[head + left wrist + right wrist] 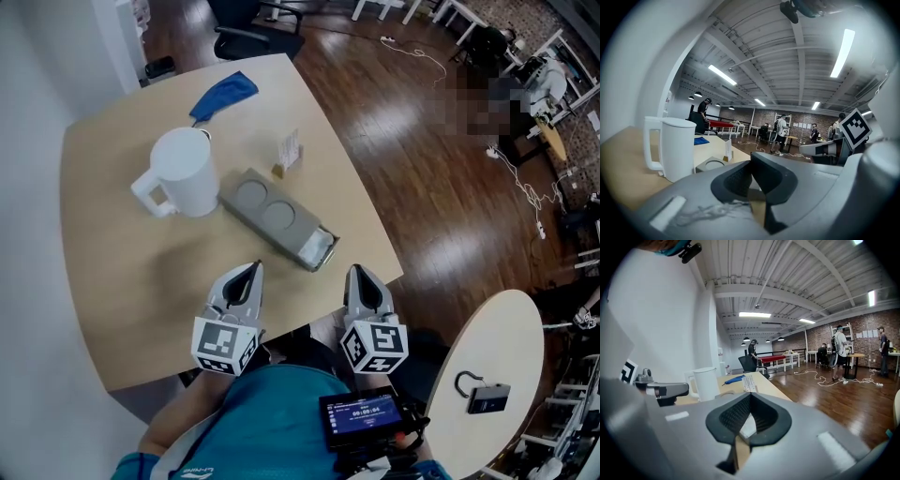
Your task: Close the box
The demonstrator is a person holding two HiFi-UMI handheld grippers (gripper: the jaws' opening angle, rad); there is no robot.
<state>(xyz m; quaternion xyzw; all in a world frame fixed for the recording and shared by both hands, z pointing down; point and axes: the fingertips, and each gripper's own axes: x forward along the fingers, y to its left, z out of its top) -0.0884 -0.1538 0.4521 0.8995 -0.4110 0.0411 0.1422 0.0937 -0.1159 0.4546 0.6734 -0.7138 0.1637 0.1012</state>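
Two grippers, jaws drawn together at the tips, nothing held: left gripper and right gripper, side by side over the near edge of the table. Grey box lies just ahead of them, untouched. Its long axis runs diagonally, from far-left beside the white jug to near-right. The open end faces near-right. Judgement: the right gripper is nearer that end and better placed to close it.

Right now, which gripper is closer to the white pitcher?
Left. The left gripper is on the person's side of the white pitcher, a little to its right. The right gripper is farther right, past the near end of the grey box.
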